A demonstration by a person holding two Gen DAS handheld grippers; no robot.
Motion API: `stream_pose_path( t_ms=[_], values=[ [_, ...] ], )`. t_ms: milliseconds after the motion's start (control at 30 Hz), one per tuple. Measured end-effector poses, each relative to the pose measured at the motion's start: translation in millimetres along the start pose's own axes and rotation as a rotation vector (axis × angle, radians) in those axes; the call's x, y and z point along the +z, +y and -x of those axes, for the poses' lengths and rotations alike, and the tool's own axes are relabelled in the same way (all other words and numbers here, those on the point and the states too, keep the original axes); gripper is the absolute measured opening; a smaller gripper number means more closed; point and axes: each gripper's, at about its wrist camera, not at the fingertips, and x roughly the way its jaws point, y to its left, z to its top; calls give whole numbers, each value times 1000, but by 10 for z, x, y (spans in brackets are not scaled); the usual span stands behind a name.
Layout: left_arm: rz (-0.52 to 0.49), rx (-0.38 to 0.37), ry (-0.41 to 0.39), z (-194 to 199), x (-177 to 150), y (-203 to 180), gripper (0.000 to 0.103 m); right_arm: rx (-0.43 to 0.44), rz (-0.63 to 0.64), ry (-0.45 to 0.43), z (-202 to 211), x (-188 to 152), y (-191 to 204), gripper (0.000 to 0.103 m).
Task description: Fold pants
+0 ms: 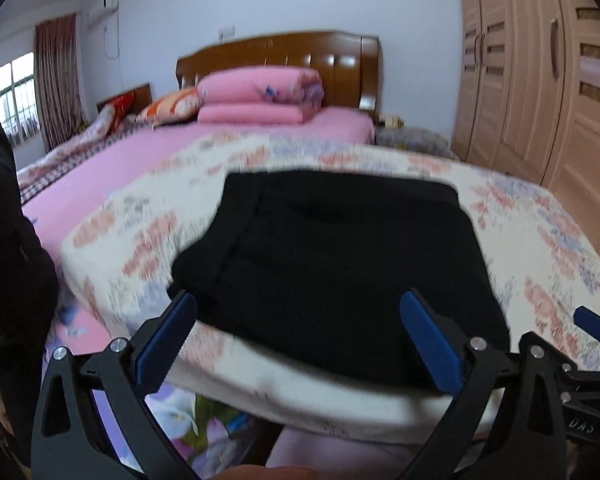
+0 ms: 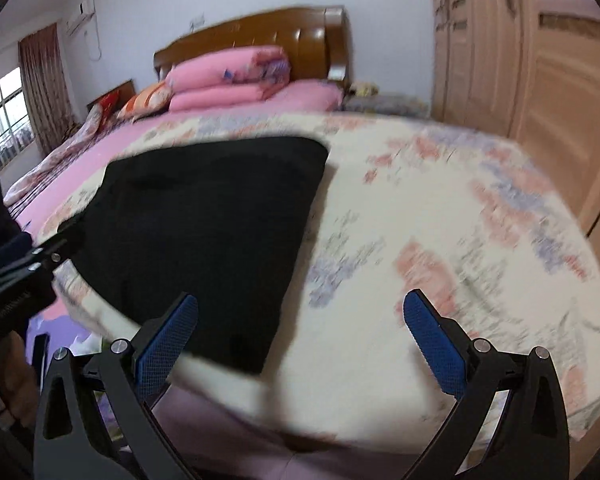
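One pair of black pants (image 1: pixel 332 264) lies folded into a compact rectangle on a floral quilt (image 1: pixel 520 216) spread over the near end of the bed. In the left wrist view the pants fill the centre of the frame; in the right wrist view they sit from 9 to 11 o'clock of centre, with bare quilt to the right.

Two grippers are in use. The left gripper (image 1: pixel 300 340) hangs at 6 o'clock in its own view, its two blue-padded fingers spread wide, released, with the near edge of the pants seen between them and nothing gripped. The right gripper (image 2: pixel 300 340) is likewise spread wide with nothing in it; its left finger overlaps the pants' near right corner in view, its right finger is over bare quilt. Contact with the cloth cannot be told, as both views are motion-blurred.

Each gripper shows in the other's view: part of the right one at 4 o'clock in the left view, part of the left one at 9 o'clock in the right view.

Beyond, at 12 o'clock: one wooden headboard (image 1: pixel 284 56), one stack of folded pink bedding (image 1: pixel 260 96), one orange-patterned pillow (image 1: pixel 172 106). One wardrobe (image 1: pixel 540 80) stands at 2 o'clock; one curtain (image 1: pixel 58 80) and one window (image 1: pixel 12 100) at 10 o'clock.
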Motion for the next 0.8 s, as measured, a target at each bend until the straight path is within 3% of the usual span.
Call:
stream_pose_path(
  t_ms=[167, 800],
  values=[
    [14, -15, 47, -89, -90, 55, 102, 8, 35, 42, -108, -88, 115, 99],
    [-22, -21, 65, -117, -131, -14, 102, 33, 58, 73, -162, -125, 162, 99]
  ],
)
